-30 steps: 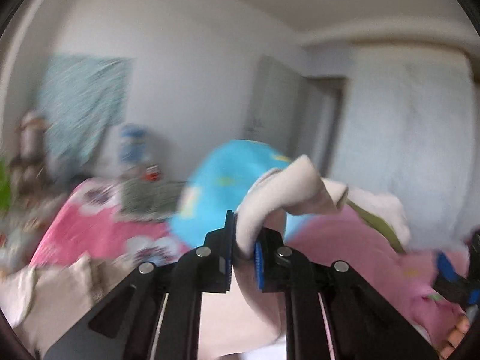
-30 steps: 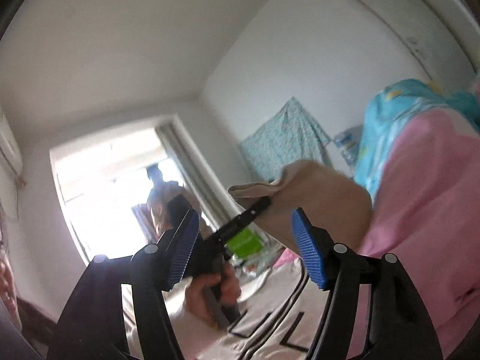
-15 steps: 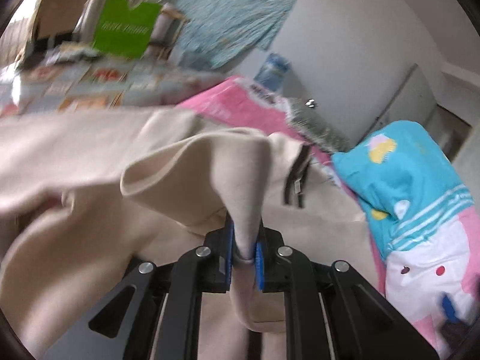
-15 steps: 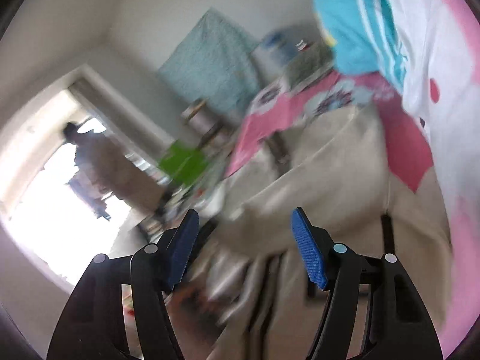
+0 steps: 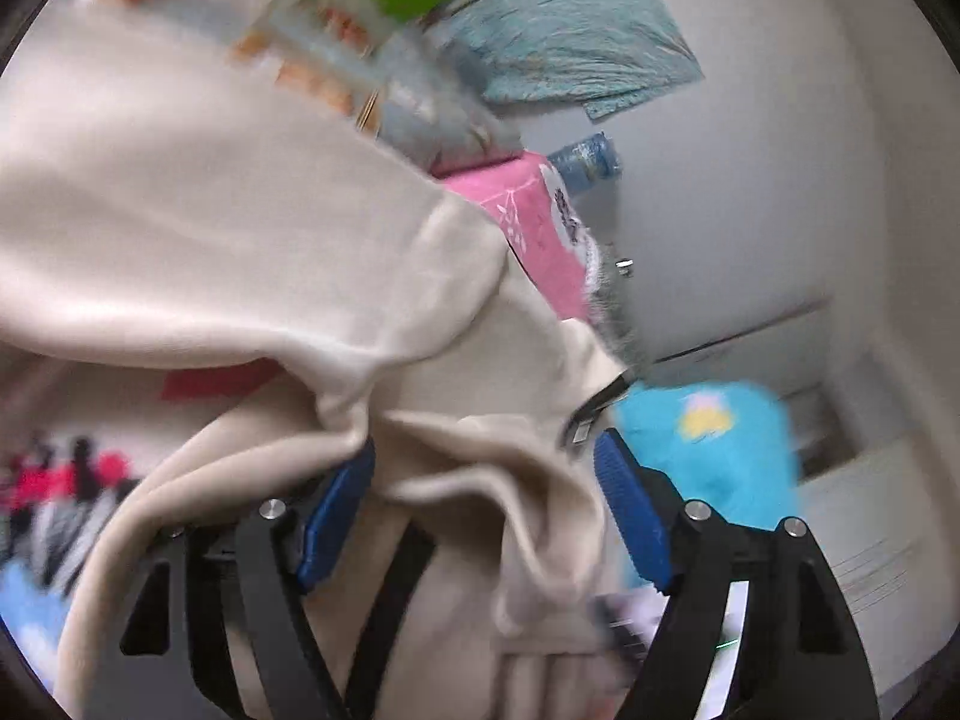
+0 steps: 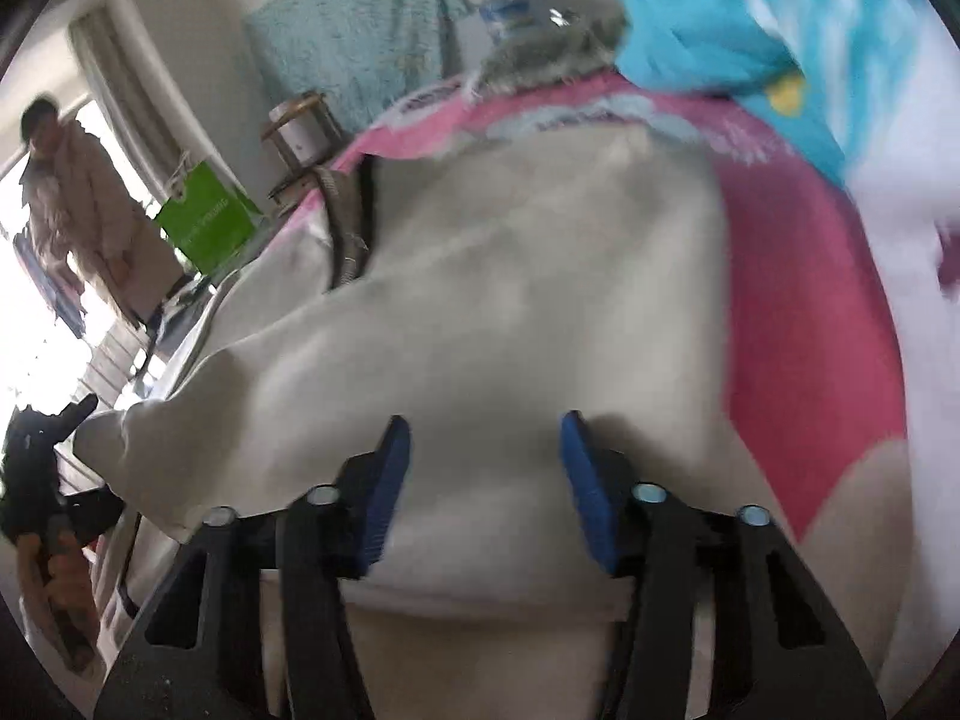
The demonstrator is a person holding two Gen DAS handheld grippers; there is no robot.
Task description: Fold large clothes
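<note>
Beige garment [image 6: 510,276] spread over pink bed sheet [image 6: 798,312], bunched loose between pads of left hand-held gripper [image 5: 486,516], released; also under right hand-held gripper [image 6: 485,480], spread wide, gripping nothing. Frames motion-blurred, garment edges cut off. White lettering on green bag [image 6: 204,222] unreadable

Pink patterned bed [image 6: 798,276], beige garment [image 6: 528,276] spread on it, blue quilt [image 6: 732,12] alongside
</note>
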